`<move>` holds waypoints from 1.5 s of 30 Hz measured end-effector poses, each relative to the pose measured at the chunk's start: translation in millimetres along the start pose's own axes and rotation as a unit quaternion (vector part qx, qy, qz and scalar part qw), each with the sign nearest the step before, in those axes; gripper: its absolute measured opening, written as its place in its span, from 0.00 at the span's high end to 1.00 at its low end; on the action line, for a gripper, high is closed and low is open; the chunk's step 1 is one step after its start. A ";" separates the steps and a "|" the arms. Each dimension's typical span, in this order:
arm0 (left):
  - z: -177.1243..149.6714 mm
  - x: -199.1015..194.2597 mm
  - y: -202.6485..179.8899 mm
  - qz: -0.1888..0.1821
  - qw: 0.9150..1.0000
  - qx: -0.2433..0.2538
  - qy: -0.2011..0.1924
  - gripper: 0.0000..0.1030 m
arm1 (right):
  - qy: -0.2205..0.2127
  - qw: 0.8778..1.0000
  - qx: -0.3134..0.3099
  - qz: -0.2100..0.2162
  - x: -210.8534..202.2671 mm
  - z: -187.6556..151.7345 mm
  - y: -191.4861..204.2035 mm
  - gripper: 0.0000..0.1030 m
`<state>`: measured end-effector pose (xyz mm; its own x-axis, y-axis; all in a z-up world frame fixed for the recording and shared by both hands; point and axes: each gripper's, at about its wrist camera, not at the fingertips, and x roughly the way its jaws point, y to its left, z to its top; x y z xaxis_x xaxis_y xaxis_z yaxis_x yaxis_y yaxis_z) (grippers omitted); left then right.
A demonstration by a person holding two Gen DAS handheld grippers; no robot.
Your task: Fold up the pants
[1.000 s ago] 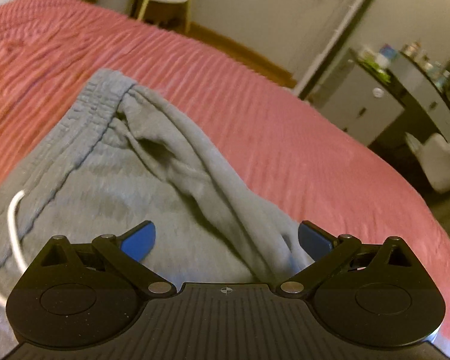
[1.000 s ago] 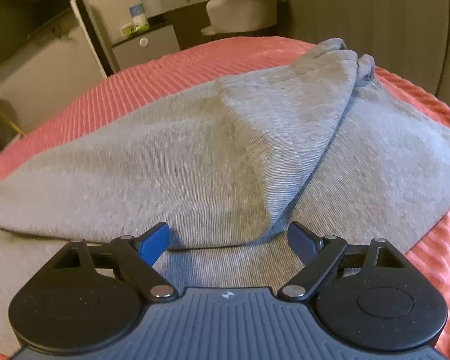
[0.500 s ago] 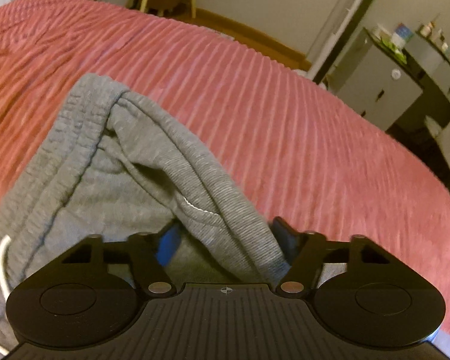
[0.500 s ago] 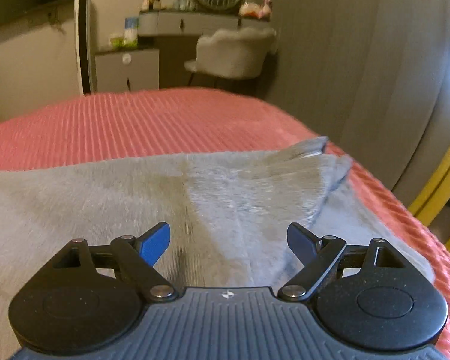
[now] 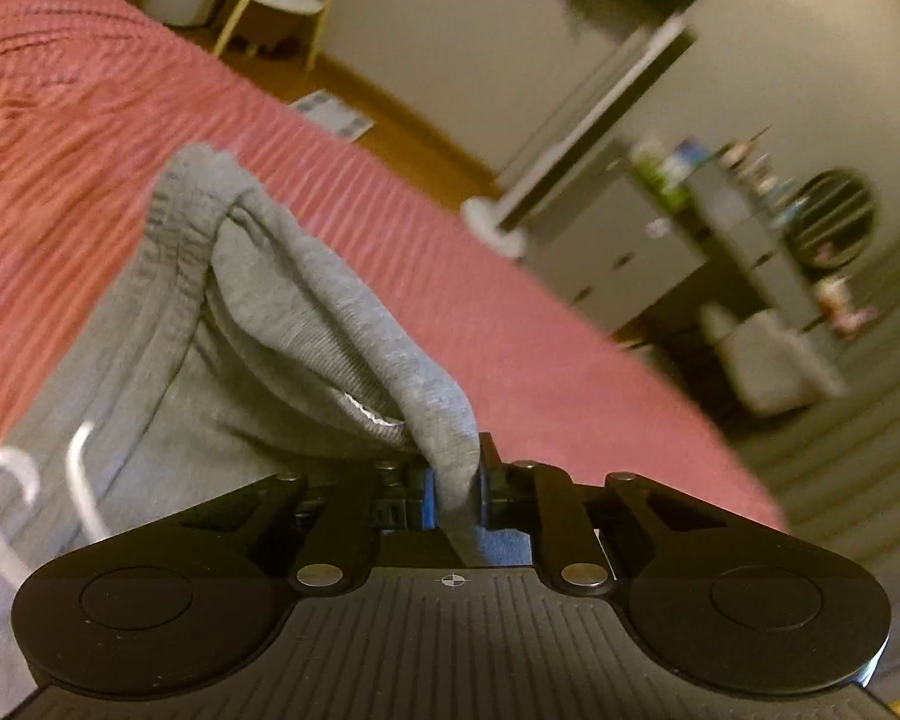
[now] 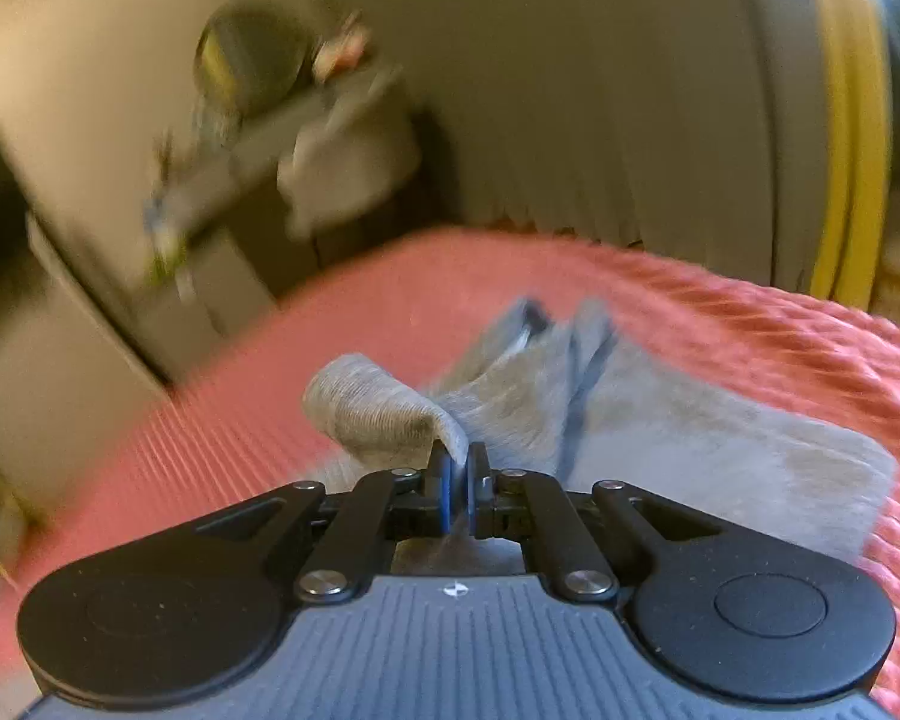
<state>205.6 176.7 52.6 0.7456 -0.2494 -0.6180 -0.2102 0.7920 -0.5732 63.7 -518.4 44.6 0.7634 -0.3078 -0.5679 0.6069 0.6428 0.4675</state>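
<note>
Both tongs, left [image 5: 455,492] and right [image 6: 459,489], pinch the pants [image 5: 222,372]; the thin fold between the right tips may slip out.

Garment: grey knit sweatpants [image 5: 222,360] with a gathered waistband and a white drawstring [image 5: 78,480], lying on the bed.
Left gripper [image 5: 453,486]: black two-finger tool, blue pads clamped on a raised fold of the grey fabric.
Surface: ribbed pink-red bedspread [image 5: 510,312].
Background: blurred grey dresser [image 5: 642,252] carrying small items.
</note>
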 end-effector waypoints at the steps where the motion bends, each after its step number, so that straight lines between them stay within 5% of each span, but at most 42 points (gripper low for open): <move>1: -10.4 -19.1 1.8 -0.006 1.000 0.004 -0.005 0.86 | -0.010 1.000 0.021 0.014 -12.0 5.4 -10.4 0.96; 4: -57.1 -69.4 18.7 0.003 1.000 -0.005 -0.007 0.86 | -0.046 0.997 0.054 0.015 -55.3 7.1 -38.4 0.96; 7: -105.5 -90.2 51.8 0.021 0.999 -0.039 0.018 0.85 | -0.056 0.997 0.038 -0.030 -75.8 -8.1 -63.9 0.96; 11: -149.6 -71.2 89.1 0.096 0.991 -0.054 0.075 0.81 | 0.027 0.995 0.038 -0.087 -43.3 -41.9 -103.9 0.94; 14: -145.7 -72.1 92.5 0.083 0.992 -0.076 0.051 0.73 | 0.047 0.993 0.046 -0.099 -26.7 -58.2 -116.4 0.93; 16: -141.0 -78.0 86.3 0.101 0.993 -0.063 0.016 0.54 | 0.037 0.994 0.054 -0.092 -31.2 -59.4 -113.1 0.88; 17: -141.0 -78.9 83.1 0.116 0.992 -0.057 0.008 0.37 | 0.039 0.994 0.056 -0.086 -31.8 -58.6 -113.1 0.76; 18: -142.5 -79.2 83.7 0.124 0.991 -0.055 -0.003 0.32 | 0.044 0.994 0.059 -0.076 -29.5 -58.3 -113.8 0.58; 26: -151.8 -110.5 101.1 0.119 0.987 -0.106 -0.020 0.29 | 0.056 0.994 0.077 -0.047 -34.6 -54.9 -126.6 0.47; 29: -150.4 -113.4 95.5 0.115 0.988 -0.104 -0.021 0.27 | 0.059 0.994 0.085 -0.040 -33.0 -52.1 -129.3 0.54; 34: -156.0 -115.1 82.3 0.119 0.988 -0.098 -0.021 0.26 | 0.064 0.995 0.053 -0.055 -30.3 -44.7 -122.9 0.92; 41: -165.2 -125.6 51.9 0.103 0.992 -0.049 -0.056 0.22 | -0.040 0.998 0.044 -0.028 -73.4 -21.1 -119.0 0.95; 43: -166.7 -122.3 42.7 0.111 0.992 -0.025 -0.062 0.21 | -0.018 0.997 0.042 -0.054 -65.5 -24.9 -132.1 0.94; 45: -169.0 -117.6 34.3 0.118 0.991 -0.004 -0.060 0.20 | 0.017 0.991 0.025 -0.131 -54.5 -32.1 -141.1 0.87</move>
<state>3.8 139.0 14.6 0.7443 0.0113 -0.6677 -0.3933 0.8156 -0.4245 -70.5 -569.8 -12.2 0.5701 -0.4359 -0.6964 0.7945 0.5084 0.3322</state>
